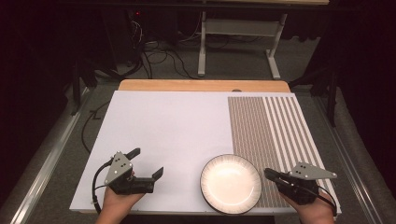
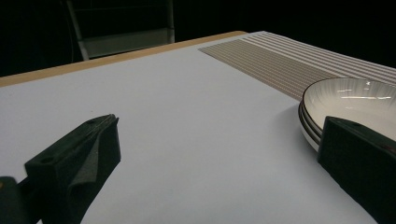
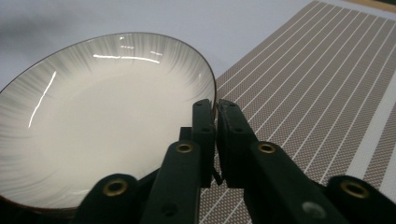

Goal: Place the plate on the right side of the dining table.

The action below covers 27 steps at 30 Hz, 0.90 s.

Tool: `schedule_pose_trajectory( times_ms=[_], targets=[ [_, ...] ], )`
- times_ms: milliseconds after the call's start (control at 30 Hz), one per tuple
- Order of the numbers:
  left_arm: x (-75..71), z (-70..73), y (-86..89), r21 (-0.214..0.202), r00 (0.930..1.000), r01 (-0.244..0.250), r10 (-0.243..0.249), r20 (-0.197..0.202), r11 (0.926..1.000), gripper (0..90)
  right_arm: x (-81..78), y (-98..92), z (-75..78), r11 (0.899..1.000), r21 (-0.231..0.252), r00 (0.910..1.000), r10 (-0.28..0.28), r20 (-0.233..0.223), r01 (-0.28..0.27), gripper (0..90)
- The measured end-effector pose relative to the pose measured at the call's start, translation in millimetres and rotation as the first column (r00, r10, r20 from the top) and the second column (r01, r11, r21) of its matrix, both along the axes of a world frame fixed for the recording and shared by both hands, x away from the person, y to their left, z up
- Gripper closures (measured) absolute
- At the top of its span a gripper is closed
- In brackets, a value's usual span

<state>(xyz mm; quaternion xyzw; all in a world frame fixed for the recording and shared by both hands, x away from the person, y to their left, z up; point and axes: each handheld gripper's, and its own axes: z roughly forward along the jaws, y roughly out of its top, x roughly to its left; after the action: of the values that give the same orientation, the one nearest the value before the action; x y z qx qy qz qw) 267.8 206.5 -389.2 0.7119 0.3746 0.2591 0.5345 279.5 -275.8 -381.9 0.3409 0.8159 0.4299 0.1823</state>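
Right gripper (image 3: 215, 109) jaws clamped together on the near-right rim of the plate (image 1: 230, 183). Left gripper (image 1: 148, 163) jaws spread wide, nothing between them, near the table's (image 1: 168, 121) front-left corner. Plate sits at the front edge, straddling the left edge of the striped mat (image 1: 273, 126).

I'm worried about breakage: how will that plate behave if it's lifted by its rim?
The plate looks glazed and glossy, so probably stiff, fragile and a bit slippery. The right gripper is shut on its rim at one edge only, so it would likely sag or pivot when raised. It is shallow and sits flat, partly on the striped mat, so pushed, it should slide, not tip.
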Motion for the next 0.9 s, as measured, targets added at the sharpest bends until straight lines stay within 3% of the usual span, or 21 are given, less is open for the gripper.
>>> schedule_pose_trajectory(
  times_ms=[200, 533, 900],
  targets=[
    [-0.4, -0.4, -0.6, -0.003, 1.0000, -0.004, 0.004, -0.001, 1.0000, 0.2, 0.5, 2.2, -3.4, 0.999, -0.024, 0.9985, 0.025, -0.049, -0.026, 90.0],
    [0.6, -1.8, 0.8, -0.009, 1.0000, -0.007, 0.007, -0.004, 0.9999, 0.2, 0.6, 8.2, -6.9, 0.996, -0.071, 0.9951, 0.053, -0.084, -0.059, 90.0],
    [1.1, -1.8, 0.7, -0.022, 0.9998, -0.017, 0.016, -0.014, 0.9996, 0.2, -1.2, 9.2, -7.5, 0.992, -0.102, 0.9948, 0.064, -0.079, -0.072, 90.0]
  ],
)
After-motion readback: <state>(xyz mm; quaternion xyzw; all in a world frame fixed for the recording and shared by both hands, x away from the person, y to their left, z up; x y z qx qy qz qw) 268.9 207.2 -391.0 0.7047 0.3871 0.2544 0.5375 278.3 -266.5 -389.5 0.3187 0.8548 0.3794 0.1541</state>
